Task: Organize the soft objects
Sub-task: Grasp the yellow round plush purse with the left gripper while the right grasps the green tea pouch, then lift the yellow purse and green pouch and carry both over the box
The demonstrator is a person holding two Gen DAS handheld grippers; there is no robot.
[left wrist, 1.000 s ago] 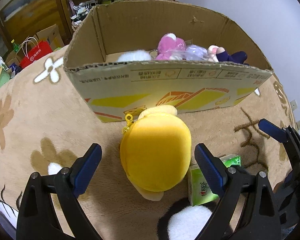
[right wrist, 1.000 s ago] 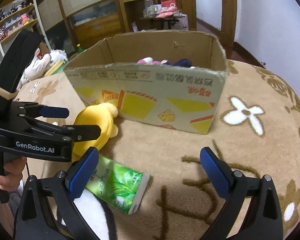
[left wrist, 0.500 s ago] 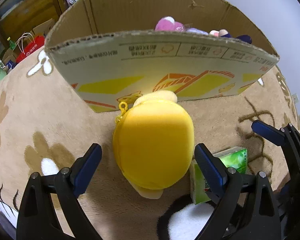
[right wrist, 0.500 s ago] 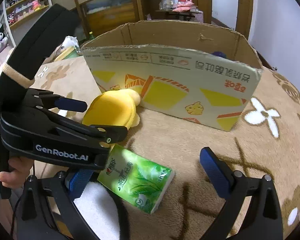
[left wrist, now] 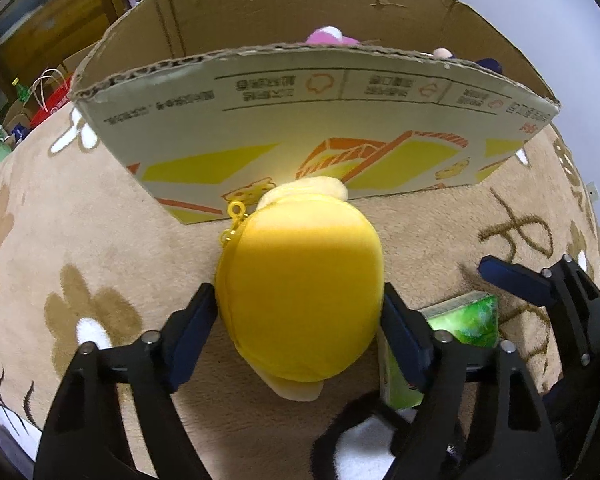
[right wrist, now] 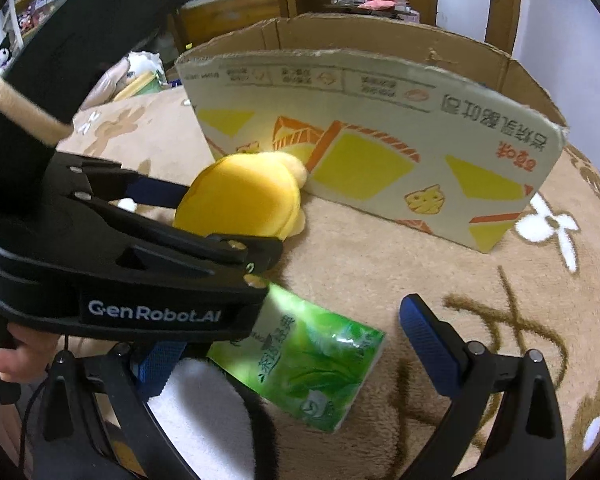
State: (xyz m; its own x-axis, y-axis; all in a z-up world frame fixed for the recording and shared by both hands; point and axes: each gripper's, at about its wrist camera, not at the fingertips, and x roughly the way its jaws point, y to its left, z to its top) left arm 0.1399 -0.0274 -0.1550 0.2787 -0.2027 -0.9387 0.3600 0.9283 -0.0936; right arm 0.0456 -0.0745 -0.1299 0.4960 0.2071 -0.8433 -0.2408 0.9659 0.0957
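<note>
Yellow plushie point(left wrist: 300, 300) sits on the blanket point(left wrist: 80, 240) right against the box point(left wrist: 300, 128), left hand-held gripper point(left wrist: 300, 320) closing, pads touching both sides. Right hand-held gripper point(right wrist: 288, 356) is spread wide over the green tissue pack point(right wrist: 312, 364).

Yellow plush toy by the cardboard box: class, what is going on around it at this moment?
A person holds a tool in each hand. The left tool is closing on the yellow plush toy, which lies on the beige blanket against the cardboard box, where other soft toys already sit. Its pads appear to touch the toy's sides. The right tool hangs open over a green tissue pack, gripping nothing.
</note>
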